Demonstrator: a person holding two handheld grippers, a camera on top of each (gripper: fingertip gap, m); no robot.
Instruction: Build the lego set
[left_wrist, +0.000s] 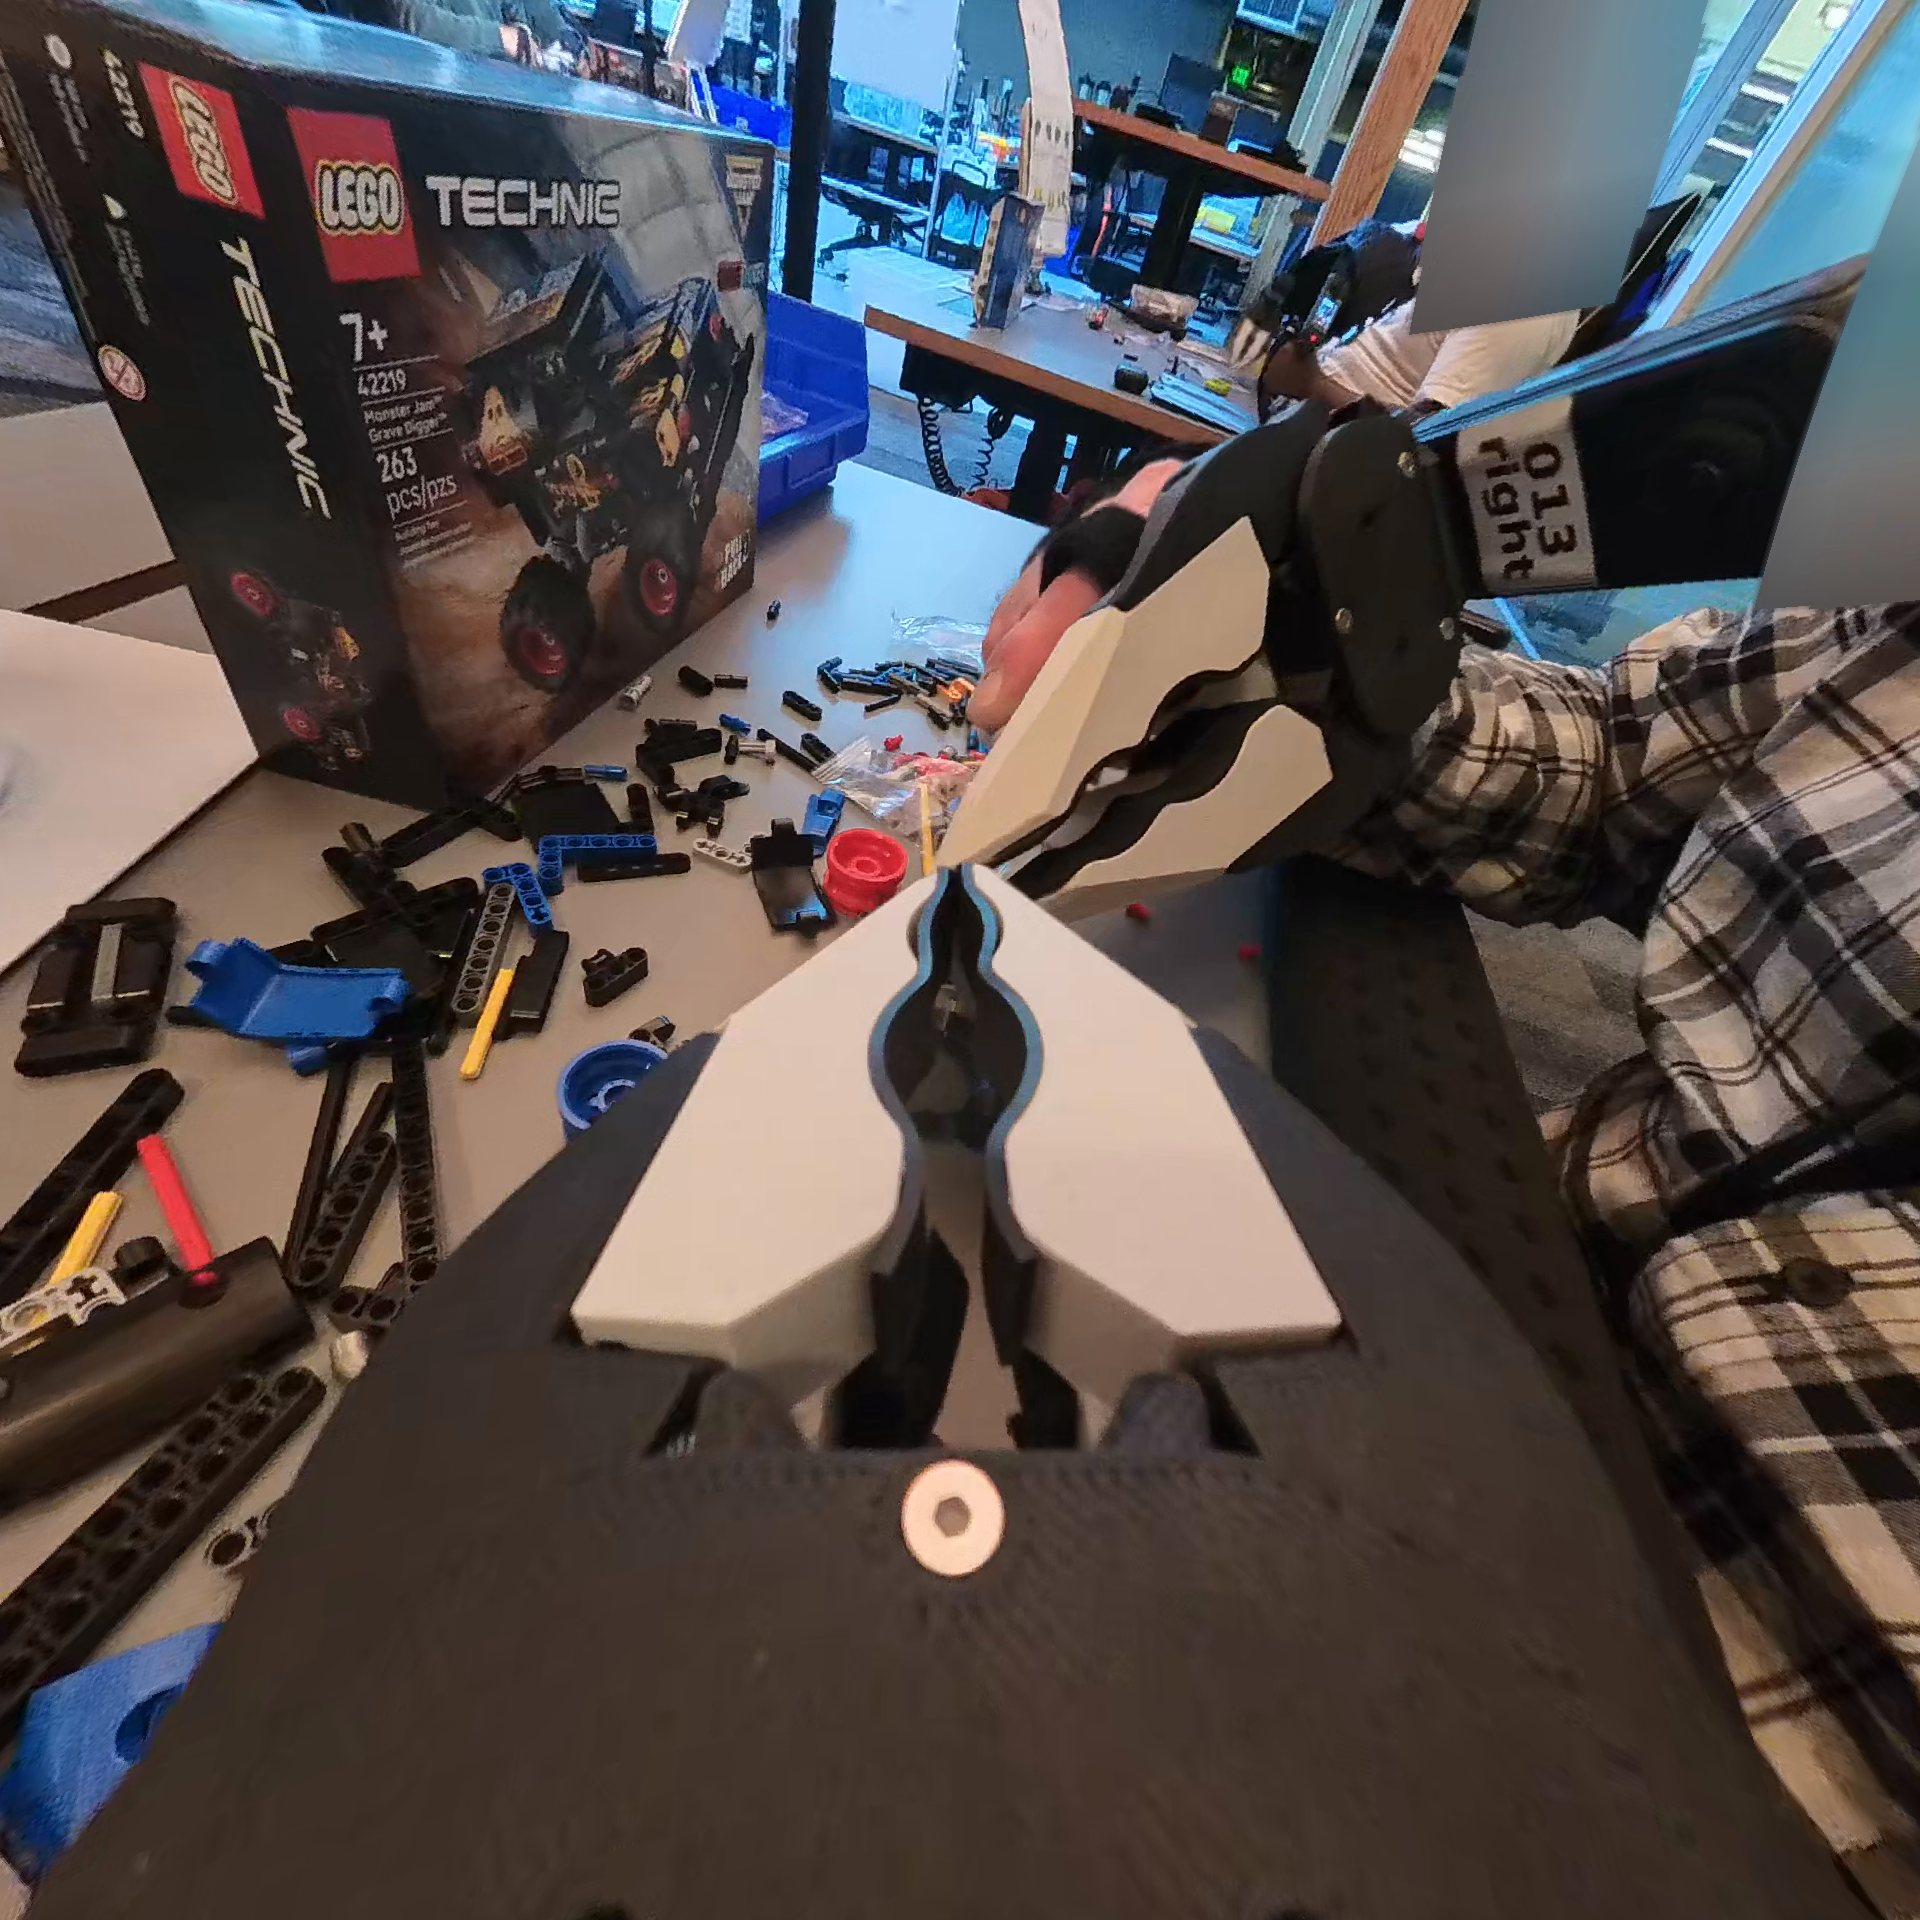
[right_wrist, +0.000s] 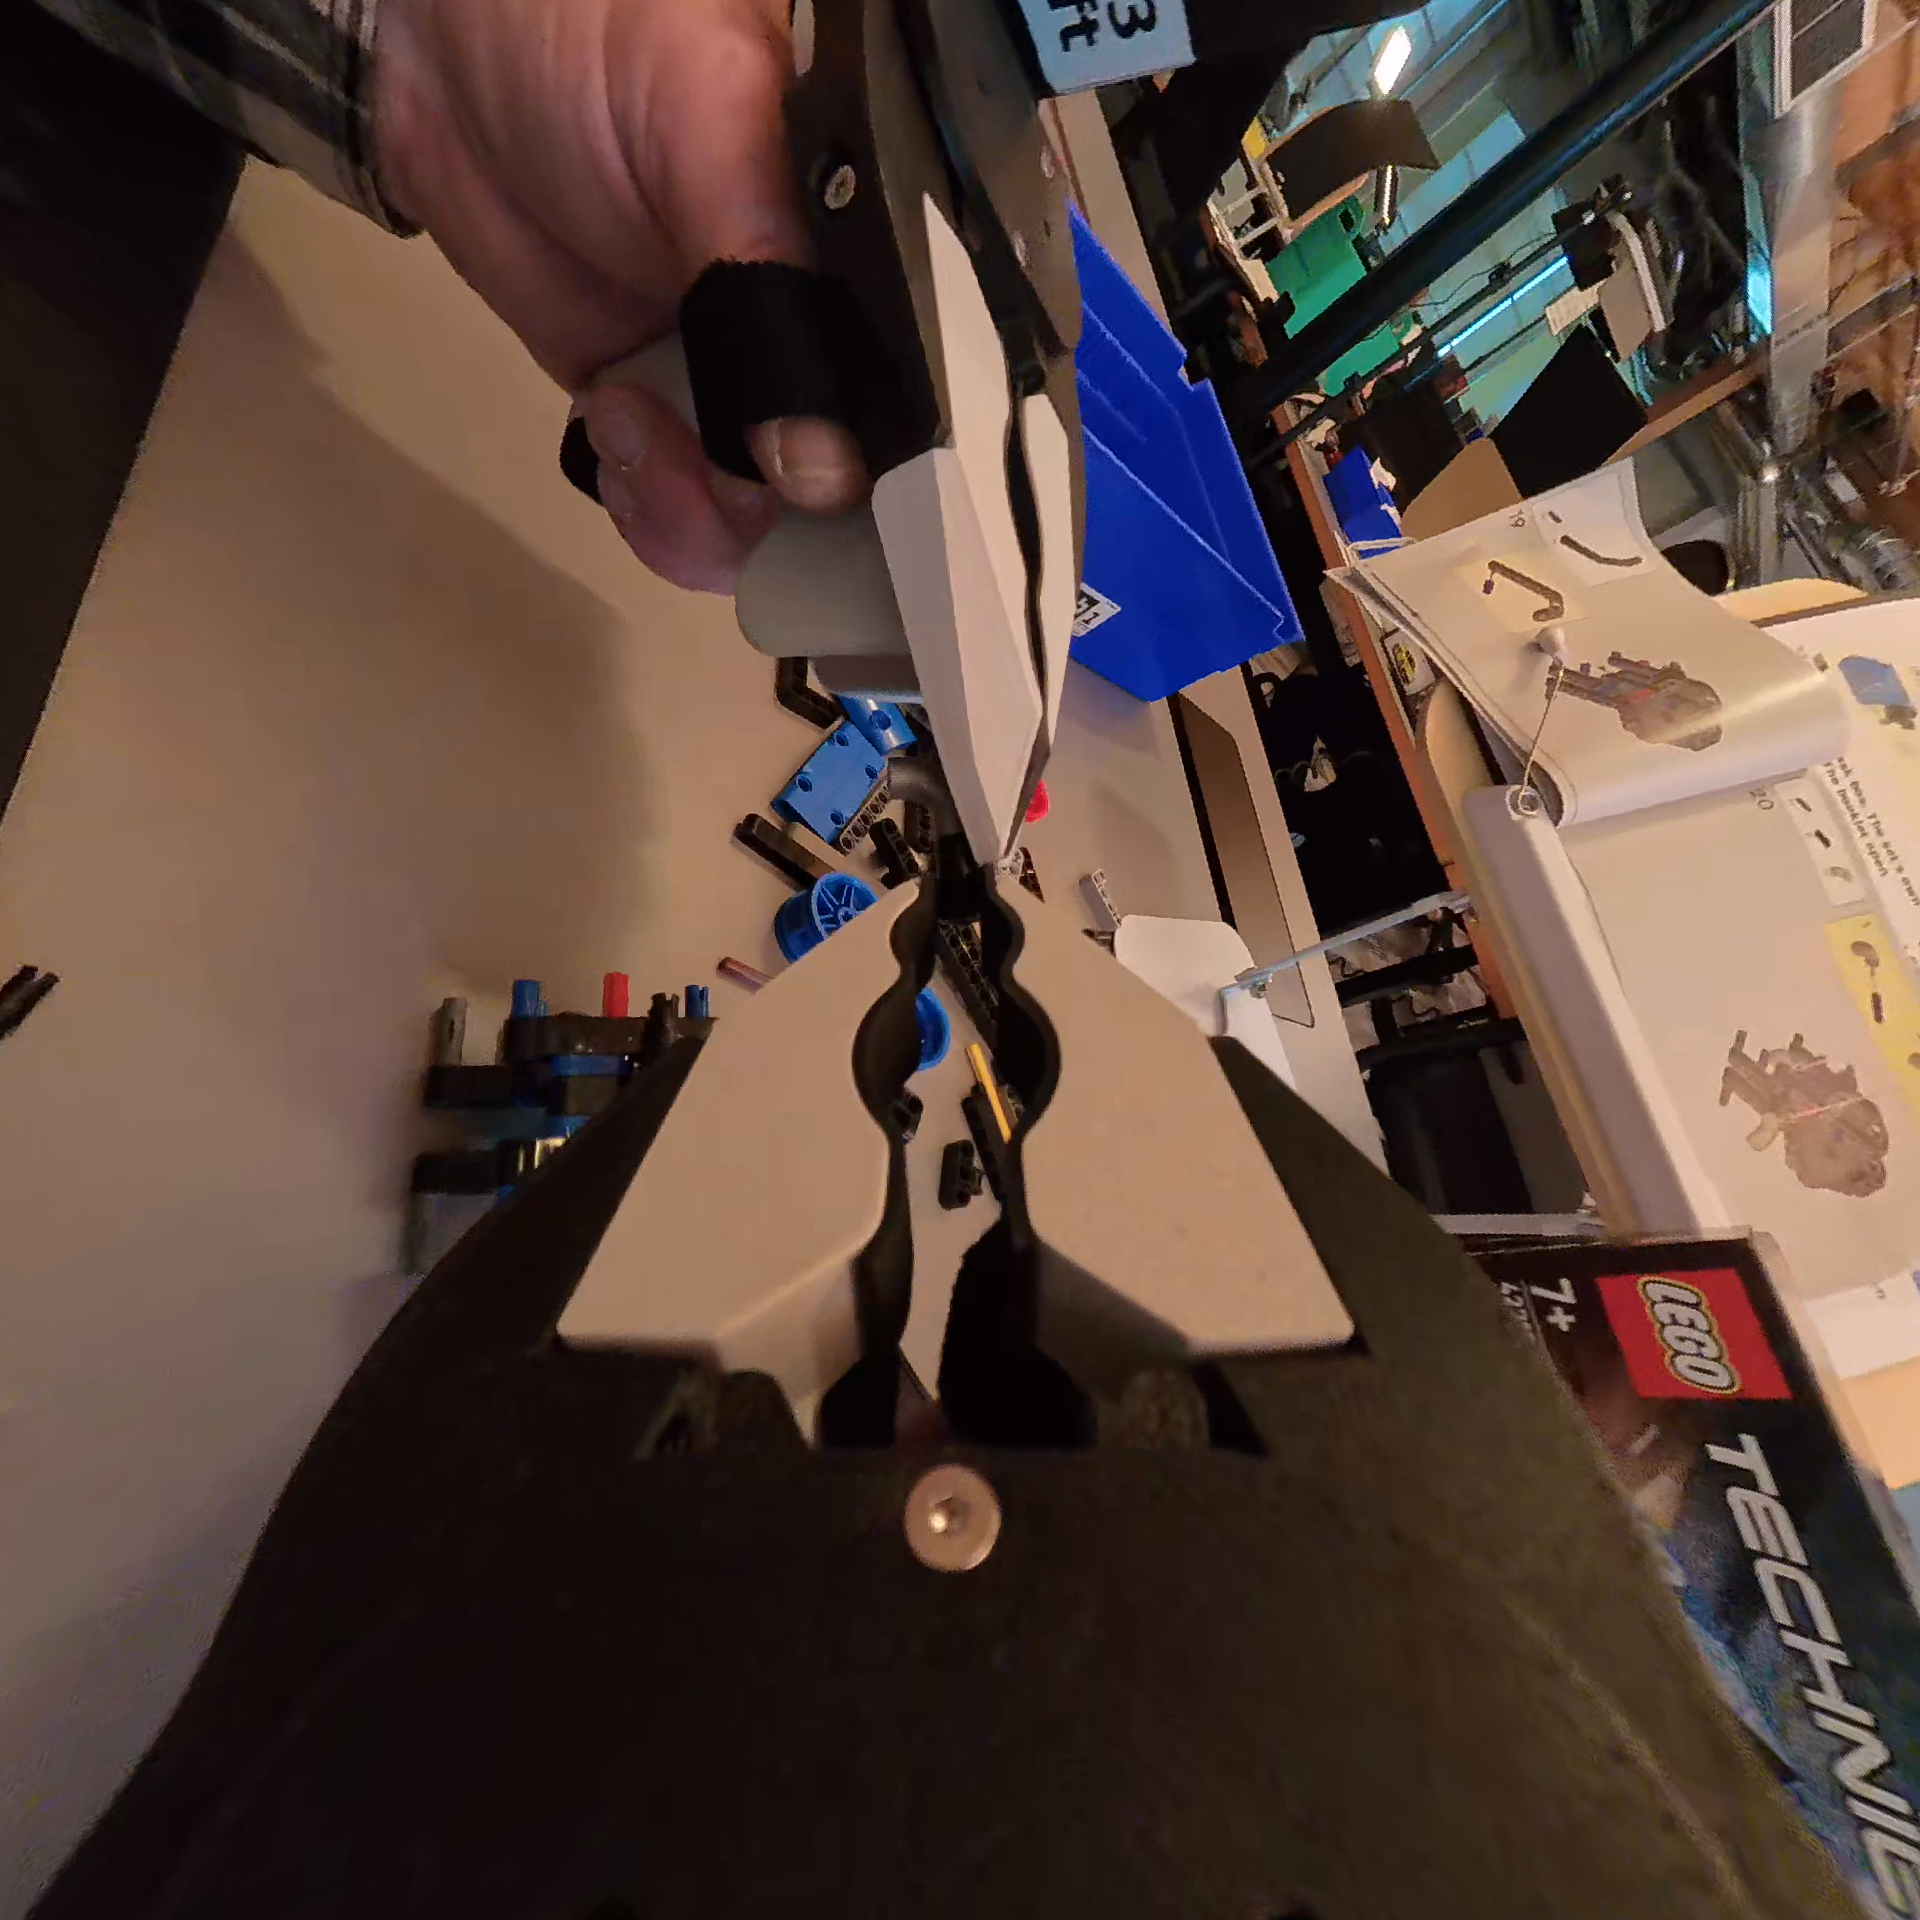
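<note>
My left gripper is shut, its fingertips pressed together with nothing showing between them. In the right wrist view it comes down from above, its tip just beside my right gripper's tip. My right gripper is shut on a small black piece that sticks out past its tips. In the left wrist view it reaches in from the upper right and nearly touches my left tips. Both hover above the table. A partly built black and blue assembly with pins standing up lies to the left.
Loose black, blue, red and yellow parts lie scattered on the table, among them a red wheel hub and a blue one. The set's box stands at the back left. A blue bin and an open instruction booklet are nearby. Both grippers' tips are close together, under 4 cm apart. The red wheel hub is about equally far from each gripper, around 15 cm.
</note>
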